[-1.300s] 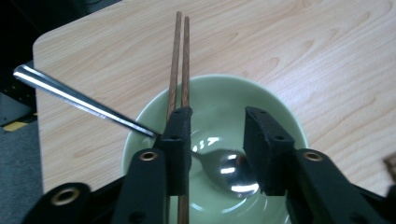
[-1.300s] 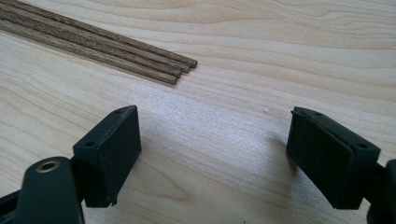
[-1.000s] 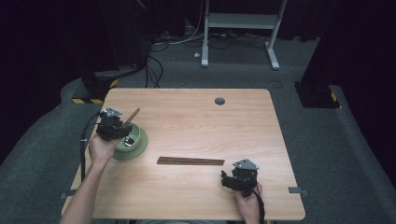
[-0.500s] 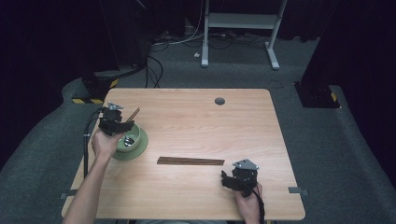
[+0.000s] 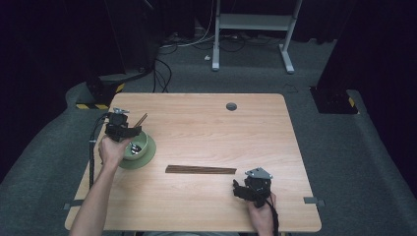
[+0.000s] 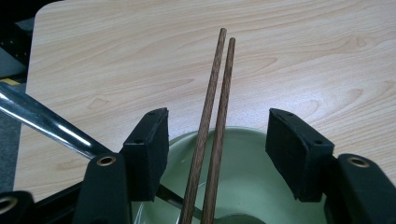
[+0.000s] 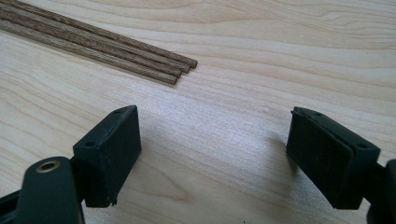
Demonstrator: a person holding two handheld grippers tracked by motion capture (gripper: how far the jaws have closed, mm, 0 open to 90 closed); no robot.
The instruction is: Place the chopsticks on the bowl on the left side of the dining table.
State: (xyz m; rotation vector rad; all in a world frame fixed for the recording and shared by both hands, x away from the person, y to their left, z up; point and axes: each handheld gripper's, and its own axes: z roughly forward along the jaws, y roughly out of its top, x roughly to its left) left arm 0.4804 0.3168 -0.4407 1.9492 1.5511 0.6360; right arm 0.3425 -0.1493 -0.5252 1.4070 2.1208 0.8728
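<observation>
A pale green bowl [image 5: 139,146] on a green saucer [image 5: 147,158] sits at the table's left side. Two brown chopsticks [image 6: 212,121] lean in the green bowl [image 6: 261,196], their tips pointing past its far rim, with a metal spoon handle [image 6: 42,122] beside them. My left gripper [image 5: 129,132] hovers over the bowl; seen from its own camera, the left gripper [image 6: 217,140] is open, its jaws on either side of the chopsticks without touching. A bundle of brown chopsticks [image 5: 200,170] lies flat mid-table. My right gripper [image 5: 237,189] is open, low over bare wood near the ends of the chopstick bundle [image 7: 107,46].
The wooden table [image 5: 211,128] has a round grommet [image 5: 231,106] near its far edge. Beyond it stand a white desk frame [image 5: 251,29], cables on the grey floor and dark equipment at both sides.
The left hand and its gripper have shifted slightly over the bowl. The right gripper and the bundle on the table stay put.
</observation>
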